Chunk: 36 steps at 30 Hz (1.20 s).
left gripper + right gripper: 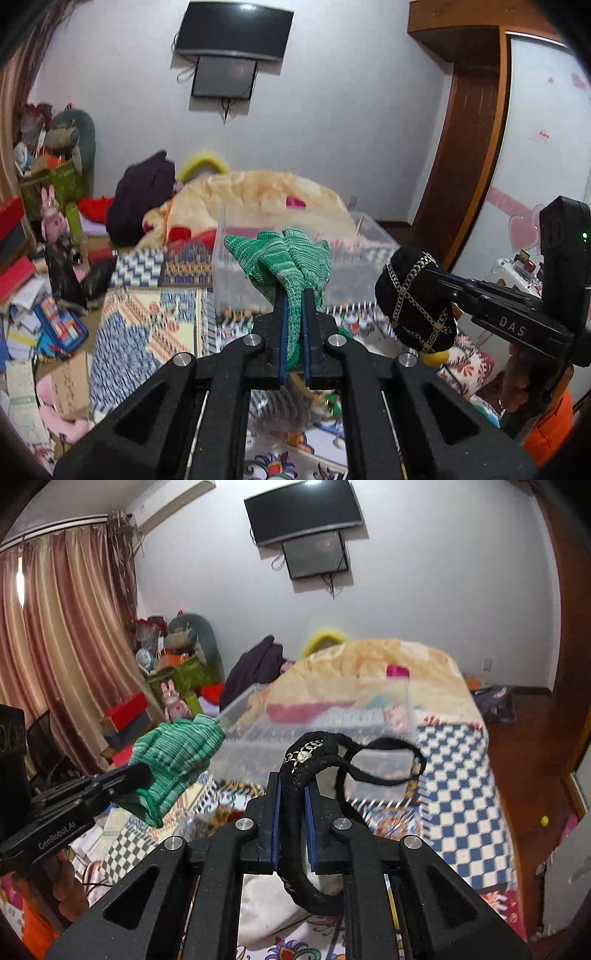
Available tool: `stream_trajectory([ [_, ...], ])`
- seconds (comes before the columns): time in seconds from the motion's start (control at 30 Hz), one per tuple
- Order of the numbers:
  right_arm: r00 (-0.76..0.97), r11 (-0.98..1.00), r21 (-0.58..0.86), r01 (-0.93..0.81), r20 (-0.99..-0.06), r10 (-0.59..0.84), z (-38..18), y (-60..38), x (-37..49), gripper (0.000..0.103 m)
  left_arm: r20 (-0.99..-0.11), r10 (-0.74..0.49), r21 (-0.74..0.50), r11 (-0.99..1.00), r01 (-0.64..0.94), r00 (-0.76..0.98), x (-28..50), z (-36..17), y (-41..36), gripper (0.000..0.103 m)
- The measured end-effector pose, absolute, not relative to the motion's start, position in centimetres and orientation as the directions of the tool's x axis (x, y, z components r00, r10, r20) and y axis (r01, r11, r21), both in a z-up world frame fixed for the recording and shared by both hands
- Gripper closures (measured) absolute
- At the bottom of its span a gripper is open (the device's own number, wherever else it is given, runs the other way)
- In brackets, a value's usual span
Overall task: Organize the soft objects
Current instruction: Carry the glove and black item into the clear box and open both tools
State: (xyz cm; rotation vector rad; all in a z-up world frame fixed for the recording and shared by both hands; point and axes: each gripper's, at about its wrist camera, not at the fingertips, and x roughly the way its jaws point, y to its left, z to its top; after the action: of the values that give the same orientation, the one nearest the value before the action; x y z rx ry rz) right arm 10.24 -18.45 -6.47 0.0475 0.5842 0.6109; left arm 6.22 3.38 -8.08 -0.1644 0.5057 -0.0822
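Left wrist view is showing the left gripper (pixel 294 295) at center frame, its fingers (pixel 281 325) pinching a green knitted cloth (pixel 284 258) whose bunched upper part is fanning out above the tips. At the right of the frame the right gripper (pixel 448 286) is reaching in from the edge, pinching a black cap with a metal chain pattern (pixel 415 299). Behind both, a clear plastic bin (pixel 362 258) is sitting on the patterned bedcover (pixel 147 325).

In the right wrist view, the right gripper (pixel 293 794) is filling the lower center, its fingers (pixel 275 812) pressing on the black cap (pixel 314 757), a thin strap looping out to the right. The left gripper (pixel 127 781) is entering from the left edge, gripping the green cloth (pixel 177 760). The bin (pixel 317 731) is lying just beyond both items, in front of a yellow blanket heap (pixel 369 664).
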Motion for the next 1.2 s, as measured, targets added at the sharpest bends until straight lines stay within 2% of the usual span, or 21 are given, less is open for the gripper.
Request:
stream_trajectory([
  [0.27,0.722,0.831,0.214,-0.514,-0.415,0.553,-3.1,-18.9,11.7,0.093,-0.409,-0.098,-0.166,0.986,0.032,0.907,8.0,-5.3,3.7,0.098],
  [0.5,0.755,0.837,0.191,-0.513,-0.362,0.546,-1.3,-18.2,13.7,0.093,-0.417,-0.068,-0.160,0.987,0.001,0.906,11.4,-5.0,4.6,0.098],
  [0.63,0.766,0.844,0.155,-0.513,-0.362,0.531,-1.4,-17.1,14.8,0.093,-0.441,-0.076,-0.179,0.984,-0.005,0.894,13.7,-5.6,5.4,0.098],
  [0.83,0.754,0.855,0.120,-0.505,-0.420,0.505,-3.2,-15.0,17.7,0.093,-0.496,-0.052,-0.142,0.990,-0.022,0.867,16.9,-6.9,5.5,0.098],
  [1.2,0.659,0.874,0.094,-0.477,-0.620,0.426,-7.7,-12.3,22.4,0.093,-0.611,-0.058,-0.122,0.992,-0.022,0.790,21.9,-10.9,5.1,0.098],
])
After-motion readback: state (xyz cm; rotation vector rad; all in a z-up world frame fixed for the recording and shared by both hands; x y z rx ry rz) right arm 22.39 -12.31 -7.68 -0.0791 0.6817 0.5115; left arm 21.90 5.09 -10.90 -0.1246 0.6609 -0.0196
